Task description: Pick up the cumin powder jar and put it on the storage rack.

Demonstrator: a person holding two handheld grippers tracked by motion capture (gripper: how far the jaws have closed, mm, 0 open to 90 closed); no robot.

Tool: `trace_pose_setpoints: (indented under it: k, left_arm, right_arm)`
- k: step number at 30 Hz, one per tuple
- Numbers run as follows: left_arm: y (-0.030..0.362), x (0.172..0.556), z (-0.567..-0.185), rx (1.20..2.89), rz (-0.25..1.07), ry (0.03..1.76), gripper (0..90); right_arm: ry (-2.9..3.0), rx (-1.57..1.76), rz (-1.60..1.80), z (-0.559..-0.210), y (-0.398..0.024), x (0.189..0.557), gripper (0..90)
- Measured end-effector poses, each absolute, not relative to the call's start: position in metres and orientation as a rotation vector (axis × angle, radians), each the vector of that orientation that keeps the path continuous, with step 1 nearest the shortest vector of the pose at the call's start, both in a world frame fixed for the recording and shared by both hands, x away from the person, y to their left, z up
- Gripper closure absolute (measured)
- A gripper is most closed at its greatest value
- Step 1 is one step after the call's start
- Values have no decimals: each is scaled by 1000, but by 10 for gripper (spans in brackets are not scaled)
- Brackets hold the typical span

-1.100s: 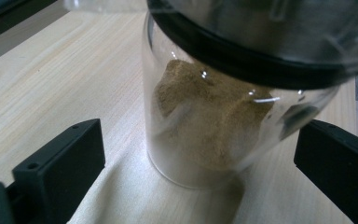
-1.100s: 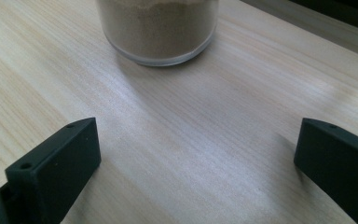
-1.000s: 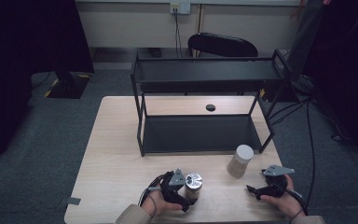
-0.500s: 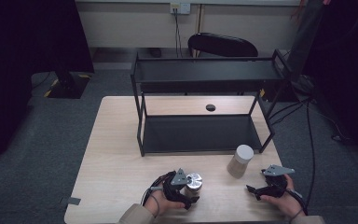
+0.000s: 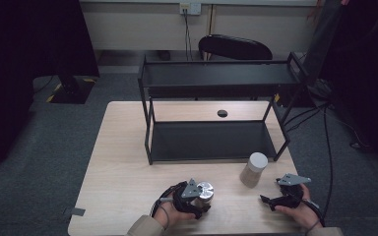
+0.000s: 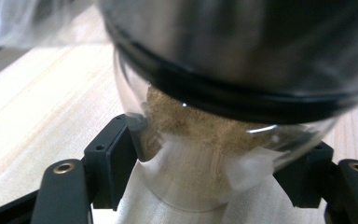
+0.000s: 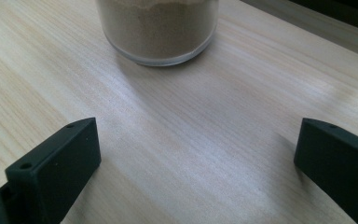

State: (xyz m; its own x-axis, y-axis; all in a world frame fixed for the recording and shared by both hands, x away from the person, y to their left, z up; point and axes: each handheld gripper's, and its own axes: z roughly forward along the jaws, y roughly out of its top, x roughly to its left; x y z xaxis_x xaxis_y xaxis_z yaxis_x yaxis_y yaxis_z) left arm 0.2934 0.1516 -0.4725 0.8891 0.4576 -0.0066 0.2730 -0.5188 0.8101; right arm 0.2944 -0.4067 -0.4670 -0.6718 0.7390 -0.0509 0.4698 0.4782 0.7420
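The left gripper (image 5: 197,196) has just been closing its jaws, and they now press on either side of a glass spice jar with a metal lid (image 5: 204,191), which sits between them near the table's (image 5: 123,162) front edge, well in front of the black two-tier shelf rack (image 5: 216,113). In the left gripper view that jar (image 6: 200,158) looms so close that its lid is a blurred grey mass cut off at the top; the clear wall and a tan powder inside are readable, and a pale patch on the glass may be a label, though I cannot make it out. From above, the person's hand and the gripper's grey plate cover much of the jar's body.

The right gripper (image 5: 270,200) rests low on the table to the right of the rack's front corner, jaws spread wide with nothing between them. In the right gripper view its jaws frame bare wood, and ahead stands a second jar of tan powder (image 7: 157,28), cut off above its lower half. From the high view that white-lidded jar (image 5: 254,169) stands just in front of the rack's right front leg, apart from the gripper. A small dark round thing (image 5: 222,113) lies behind the rack's lower shelf, too small to name.
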Motion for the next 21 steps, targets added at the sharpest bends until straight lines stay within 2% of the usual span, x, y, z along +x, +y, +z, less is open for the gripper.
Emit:
trace_pose_setpoints:
  k: [13,21]
  left_arm:
    - [155,288,-471,2136,300,546,308]
    - [165,288,-454,2122,304,560,308]
  right_arm:
    - [2364,1014,1021,-467,-407,294,0]
    - [2364,1014,1020,-467,-407,294,0]
